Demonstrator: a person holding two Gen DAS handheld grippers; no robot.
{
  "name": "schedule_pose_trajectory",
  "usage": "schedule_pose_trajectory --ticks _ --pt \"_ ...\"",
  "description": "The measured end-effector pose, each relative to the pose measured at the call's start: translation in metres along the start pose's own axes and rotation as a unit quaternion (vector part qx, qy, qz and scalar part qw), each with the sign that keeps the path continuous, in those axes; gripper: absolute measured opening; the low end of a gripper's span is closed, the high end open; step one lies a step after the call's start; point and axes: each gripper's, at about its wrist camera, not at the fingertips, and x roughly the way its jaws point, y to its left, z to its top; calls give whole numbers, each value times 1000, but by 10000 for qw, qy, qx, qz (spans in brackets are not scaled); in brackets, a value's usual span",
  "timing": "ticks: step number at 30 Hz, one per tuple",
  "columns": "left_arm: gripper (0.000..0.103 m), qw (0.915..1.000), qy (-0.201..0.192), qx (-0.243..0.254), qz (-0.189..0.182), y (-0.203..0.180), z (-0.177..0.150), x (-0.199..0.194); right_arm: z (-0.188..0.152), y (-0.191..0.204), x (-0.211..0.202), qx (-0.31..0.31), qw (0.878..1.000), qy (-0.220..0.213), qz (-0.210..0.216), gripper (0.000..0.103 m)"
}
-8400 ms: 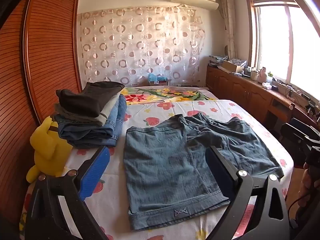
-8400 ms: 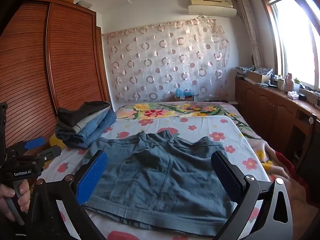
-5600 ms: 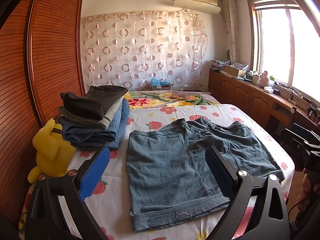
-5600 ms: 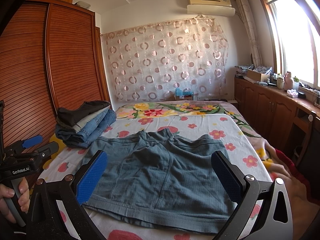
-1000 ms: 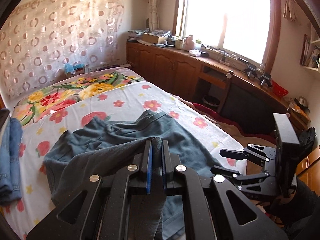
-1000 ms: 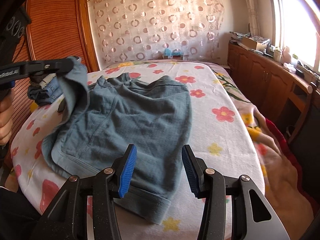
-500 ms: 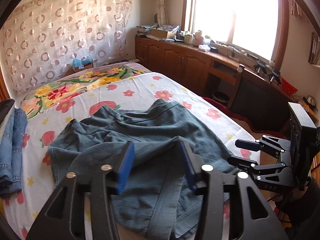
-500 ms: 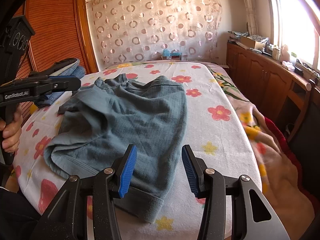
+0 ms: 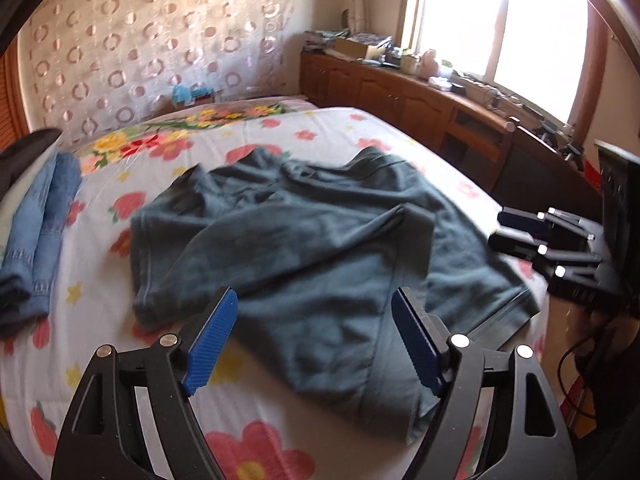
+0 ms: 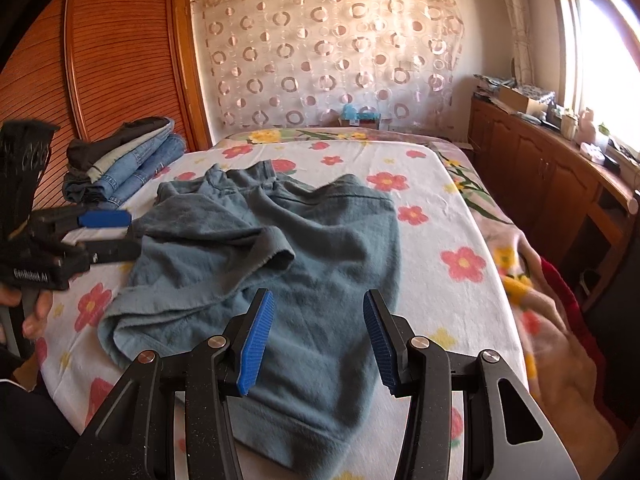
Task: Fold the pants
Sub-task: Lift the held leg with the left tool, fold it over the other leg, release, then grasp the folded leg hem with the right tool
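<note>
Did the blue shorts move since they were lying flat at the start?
Yes. One leg of the blue shorts got folded over, away from the stack of jeans and toward the window side. The left claw, opening, has nothing between its pads.

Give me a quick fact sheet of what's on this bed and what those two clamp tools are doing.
surface: bed with a flowered sheet
garment: blue-grey shorts, one side folded loosely over, rumpled
stack: folded clothes at the far left, apart from the shorts
left gripper: jaws opening, nothing between them, above the shorts
right gripper: open, empty, over the shorts' near edge
</note>
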Motion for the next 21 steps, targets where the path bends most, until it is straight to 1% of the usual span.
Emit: schedule_pose_trajectory --ticks 2,9,17,21 --pt "80 10000 49 -64 -4 4 -5 1 5 2 5 -60 10000 7 52 49" --pt "80 9997 150 -136 155 11 -19 2 18 13 27 -270 9994 104 207 49" --pt "80 9990 325 -248 165 18 -30 11 28 19 57 -371 9977 435 371 47" --pt "80 9989 306 -325 158 20 -34 12 36 17 67 -398 9970 557 366 47"
